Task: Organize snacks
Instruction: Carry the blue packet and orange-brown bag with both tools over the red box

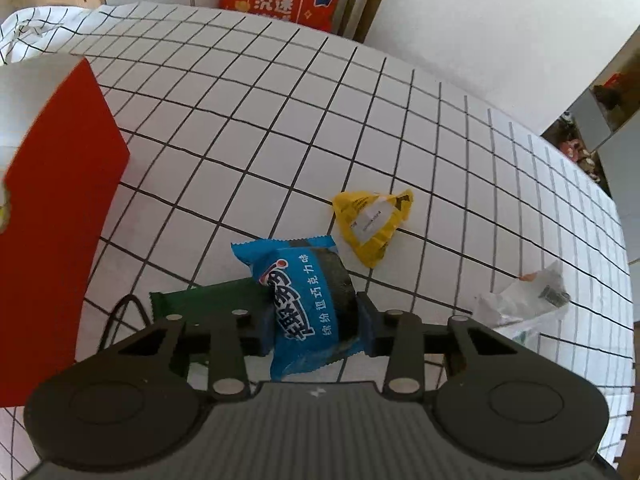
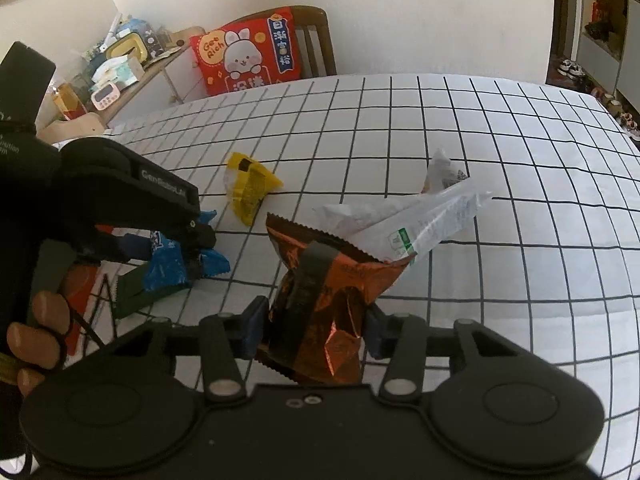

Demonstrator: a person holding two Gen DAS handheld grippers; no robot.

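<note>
Low in each wrist view, my left gripper clamps the blue cookie pack and my right gripper pinches the orange foil packet. Unsorted: yellow packet, green wrapper, white wrapper; red box waits at left.

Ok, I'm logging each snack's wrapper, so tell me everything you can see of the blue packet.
The blue packet is a glossy plastic pillow wrapper with crimped, zigzag-cut ends, white and red lettering and a dark picture band. It looks sealed and full. The left gripper pinches its sides, pads pressing in. It overlaps a green packet on the checked tablecloth.
</note>
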